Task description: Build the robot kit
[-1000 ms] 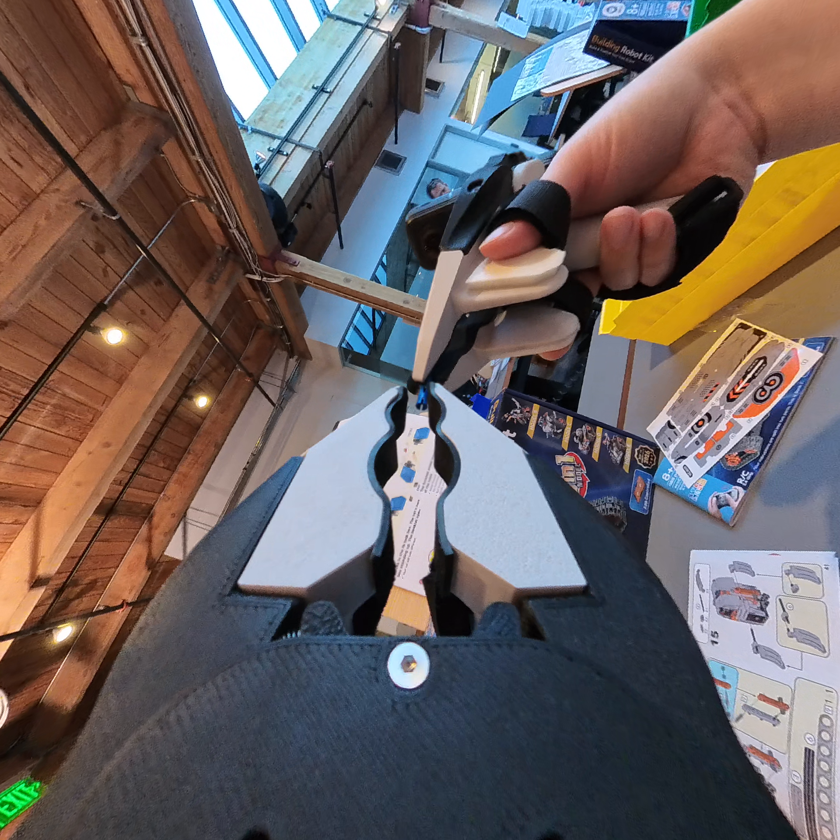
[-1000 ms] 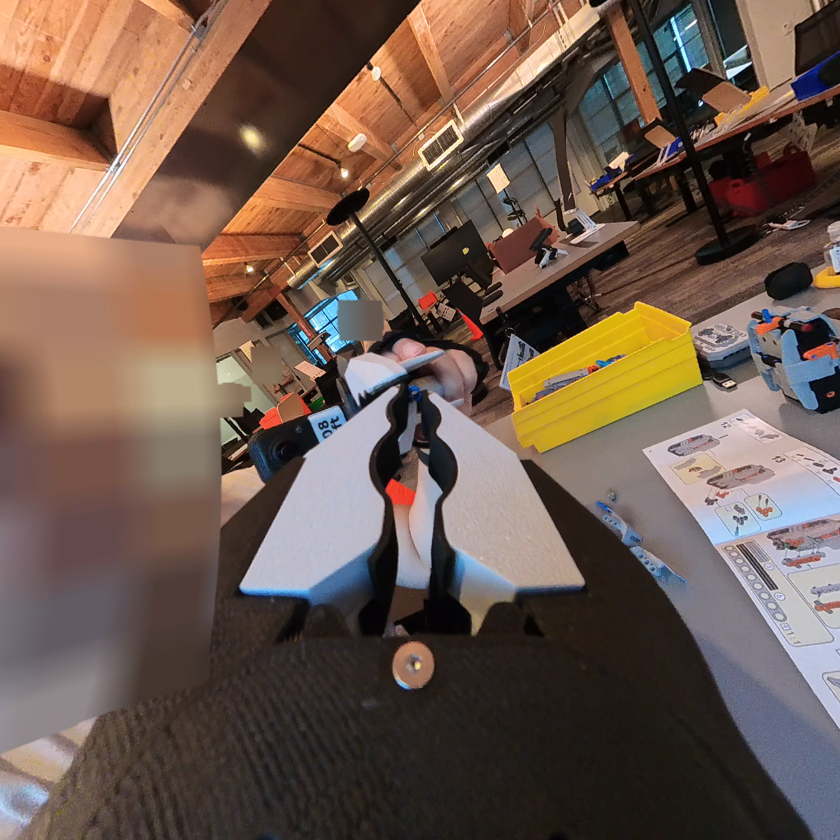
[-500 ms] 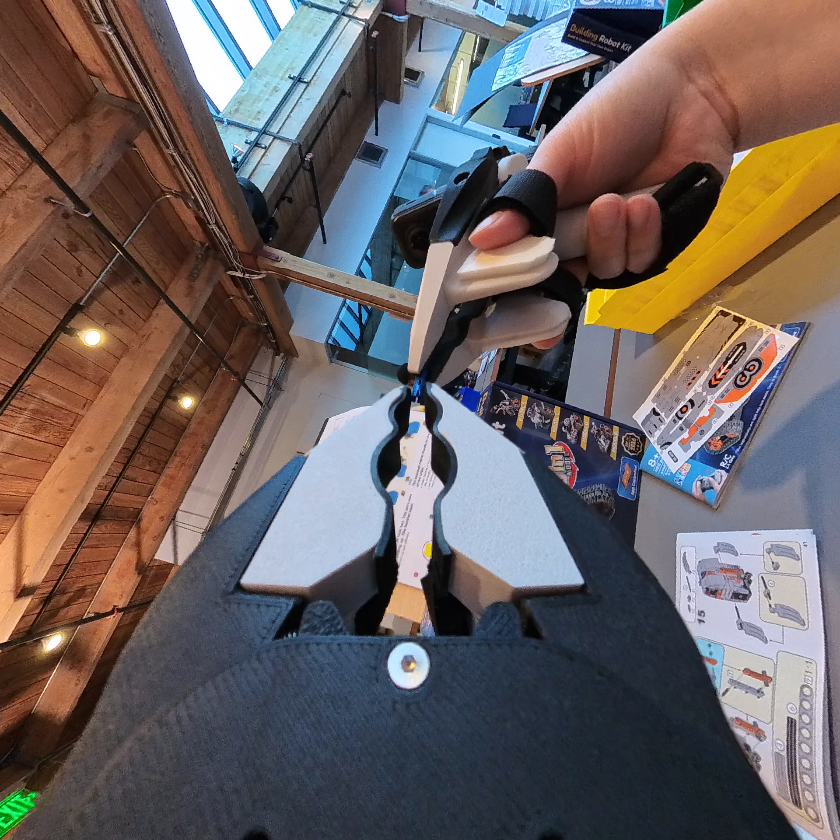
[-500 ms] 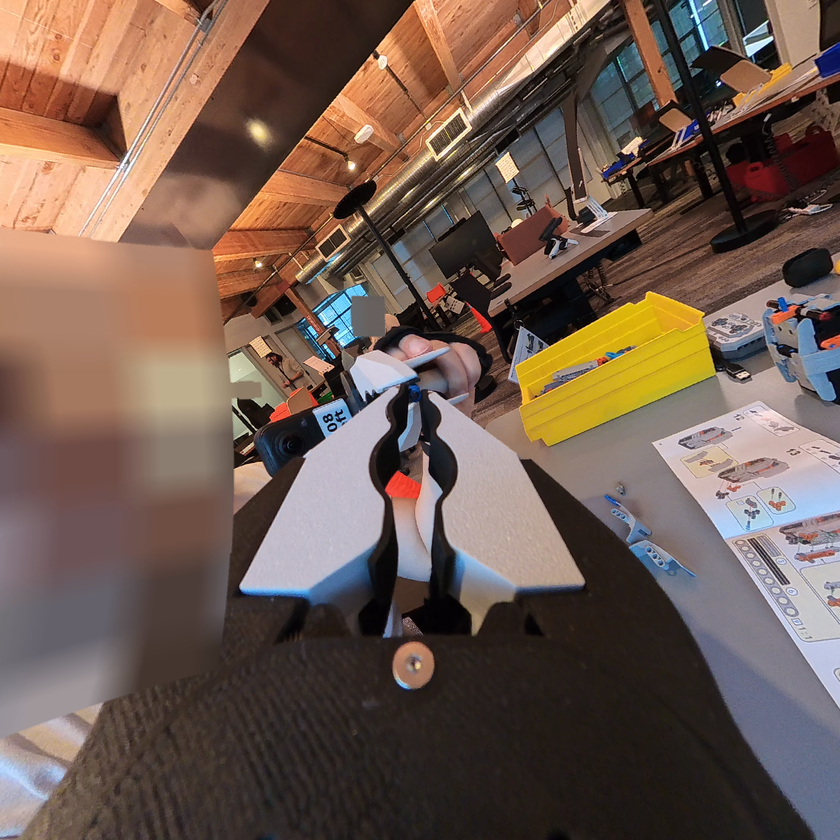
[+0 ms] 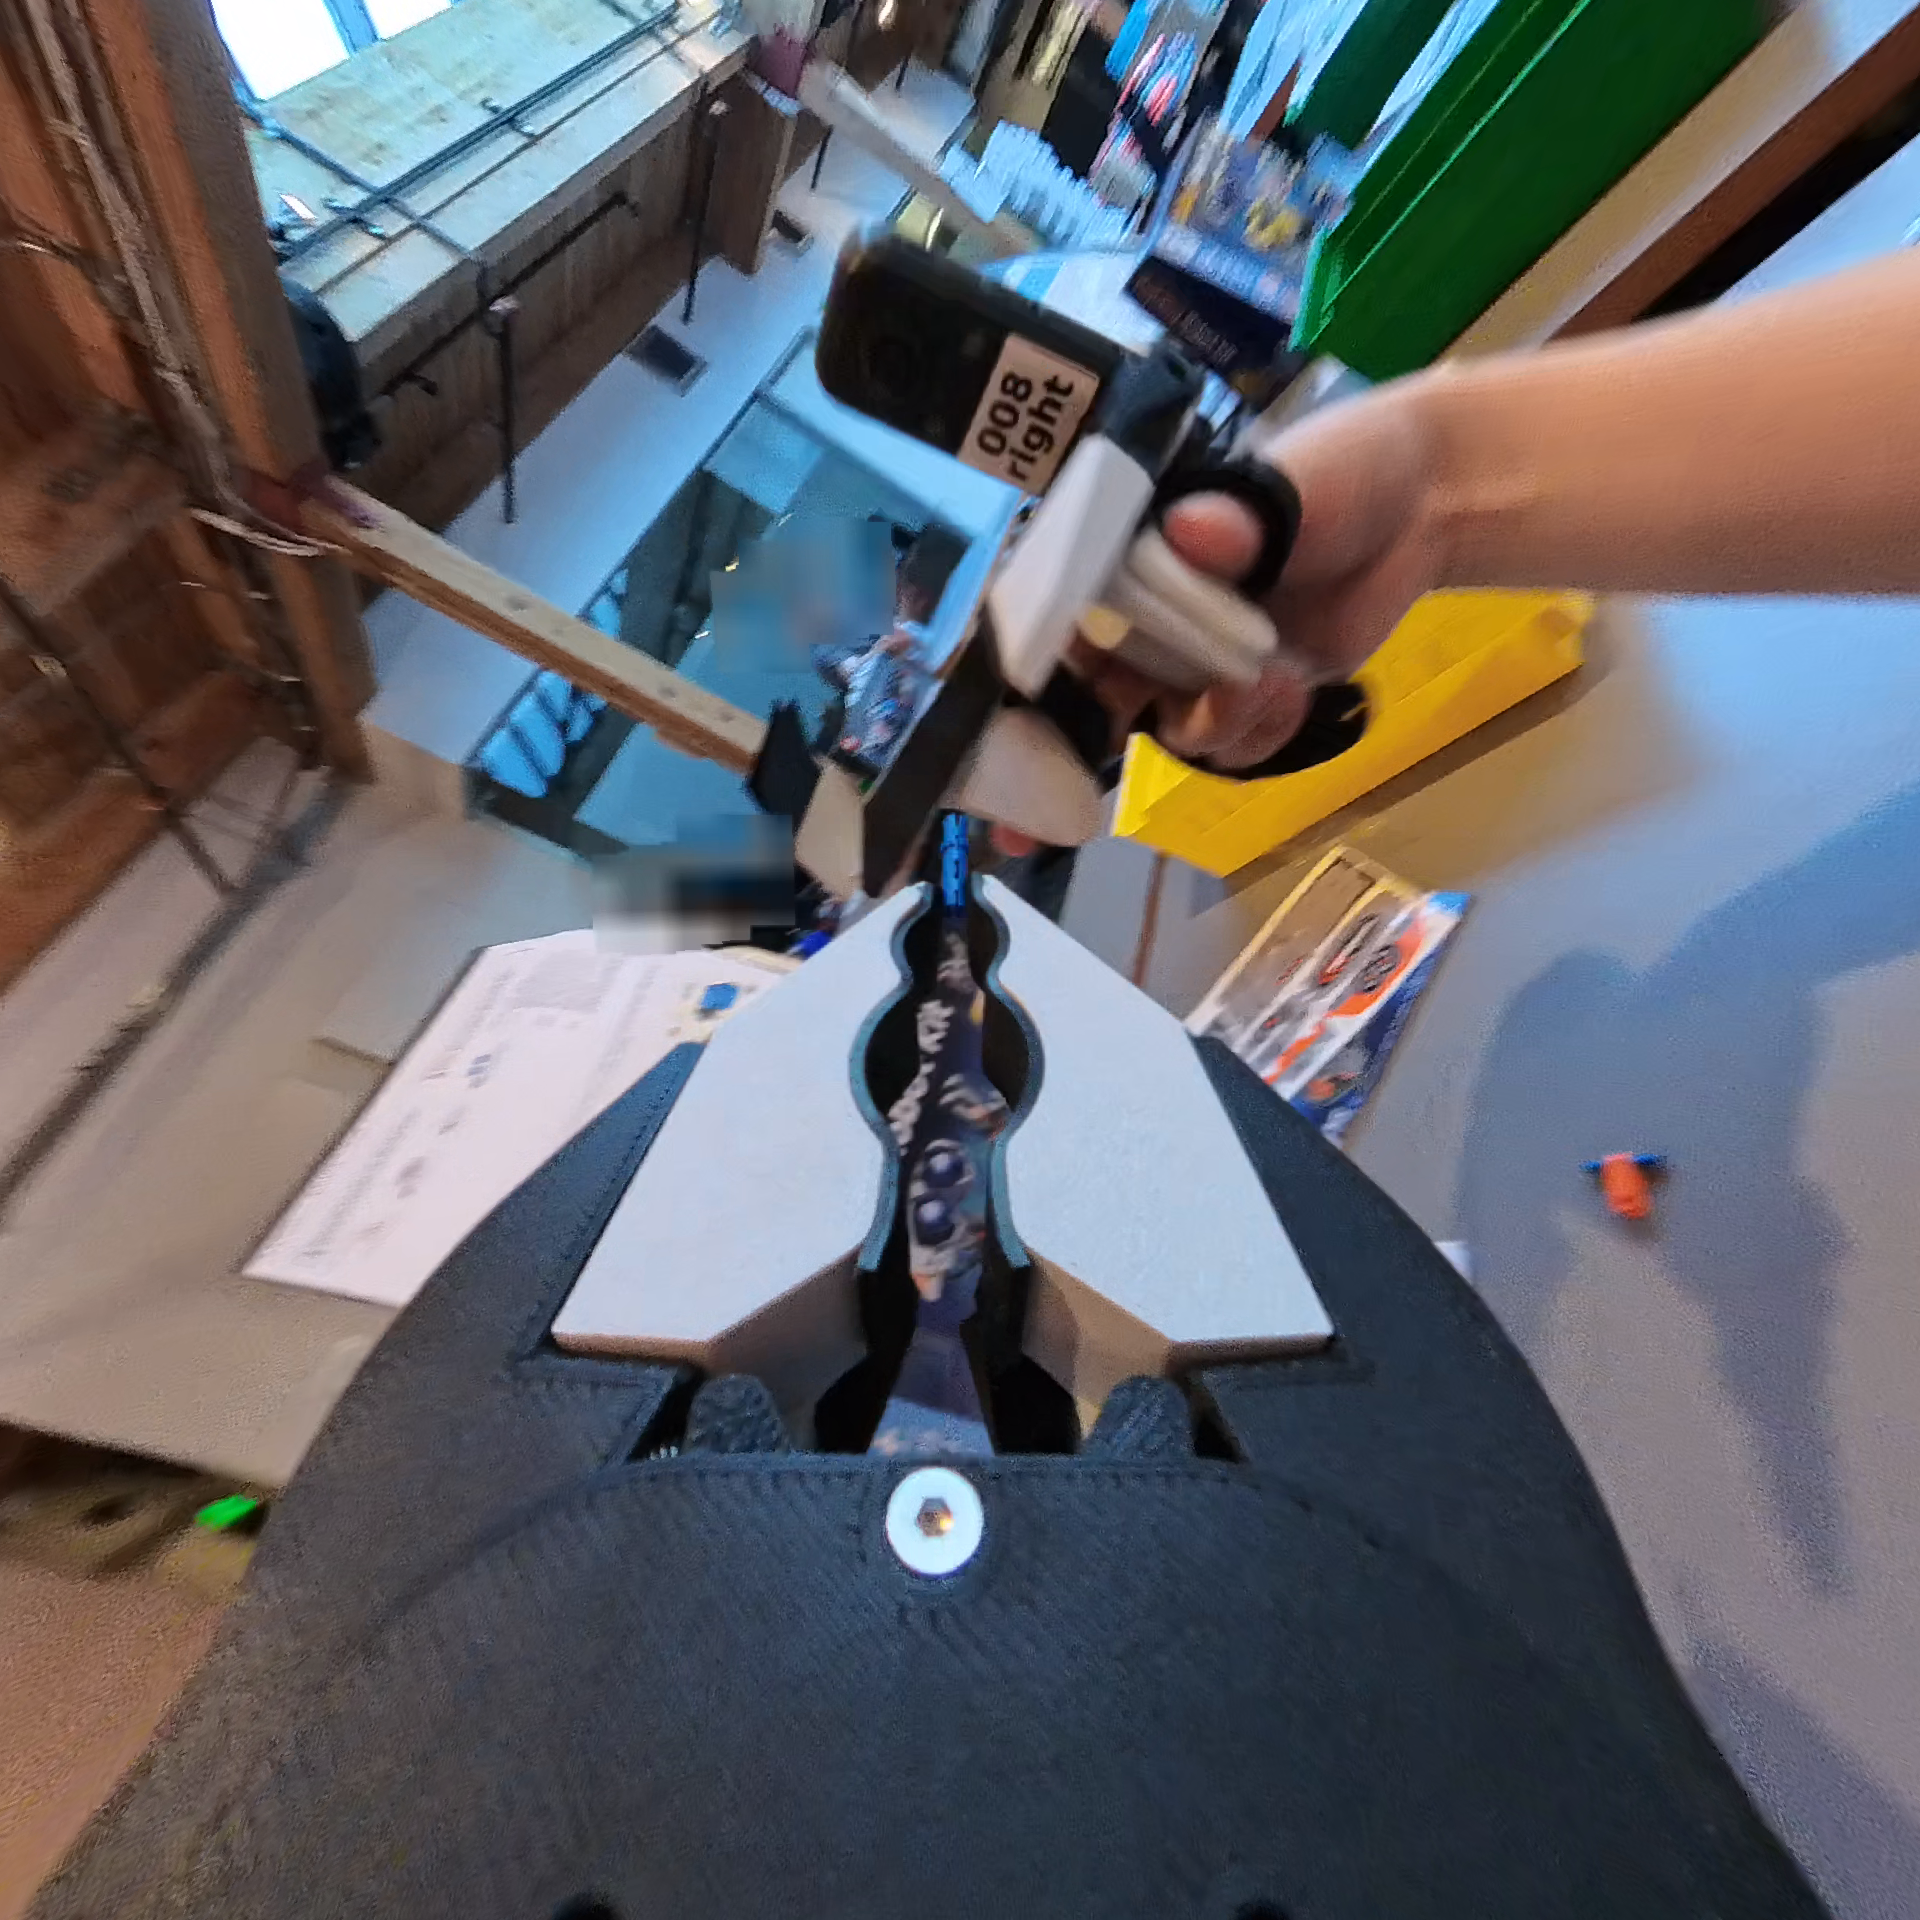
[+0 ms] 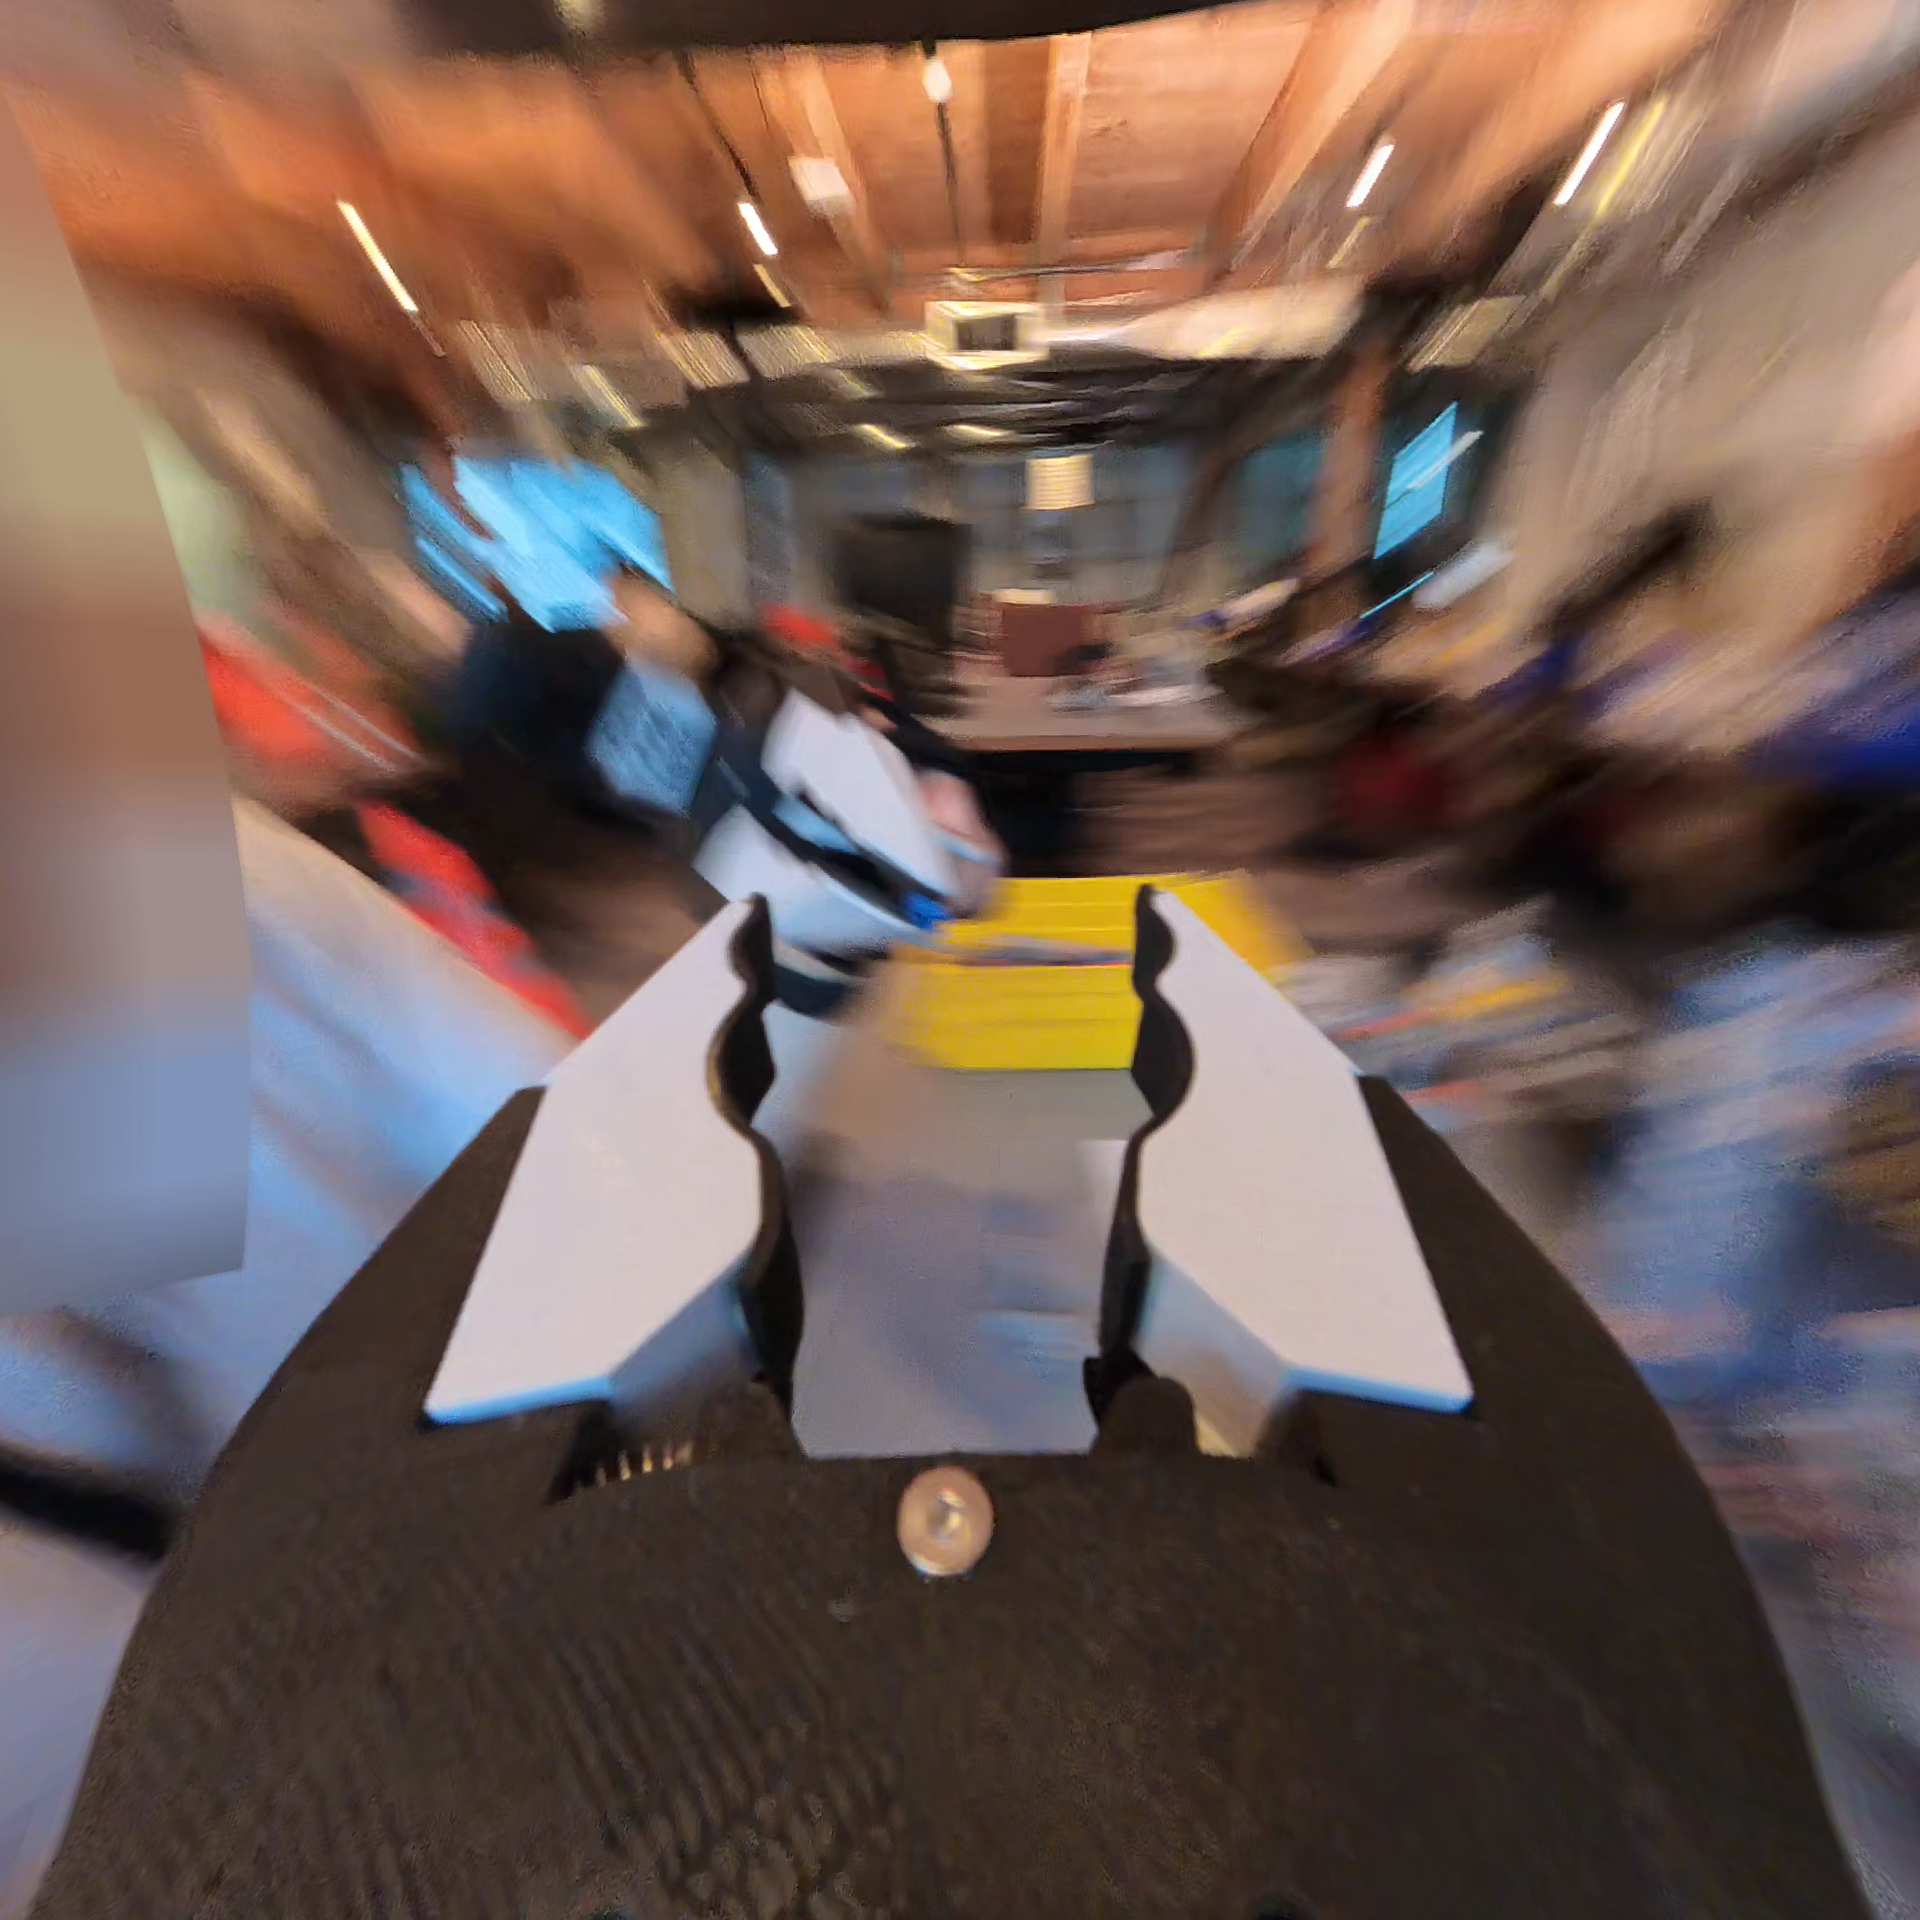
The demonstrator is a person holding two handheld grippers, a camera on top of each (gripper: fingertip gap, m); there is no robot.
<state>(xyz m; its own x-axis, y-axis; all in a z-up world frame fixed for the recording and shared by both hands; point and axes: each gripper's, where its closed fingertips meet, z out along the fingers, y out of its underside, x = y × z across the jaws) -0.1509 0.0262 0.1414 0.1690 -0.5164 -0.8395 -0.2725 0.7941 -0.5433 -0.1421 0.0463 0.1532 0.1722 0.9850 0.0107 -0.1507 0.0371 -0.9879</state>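
Note:
My left gripper [image 5: 951,896] is shut on a small blue pin [image 5: 951,857] that sticks out past its tips, held above the grey table [image 5: 1714,935]. My right gripper [image 6: 945,914] is open and empty, its jaws wide apart. In the left wrist view the right gripper [image 5: 930,805] is held by a hand [image 5: 1299,582] just beyond the pin, with one jaw on each side of it. The right wrist view is heavily motion-blurred; the left gripper [image 6: 914,894] shows there with a blue bit at its tip.
A yellow bin [image 5: 1351,717] stands on the table behind the hand and also shows in the right wrist view [image 6: 1029,997]. A printed sheet [image 5: 499,1091], a coloured booklet [image 5: 1330,1008] and a small orange and blue part [image 5: 1623,1184] lie on the table. A green bin [image 5: 1507,156] is farther back.
Both grippers were shut tip to tip on the small blue piece. The right gripper has opened and drawn back; the left still holds the pin. Both views have swung downward.

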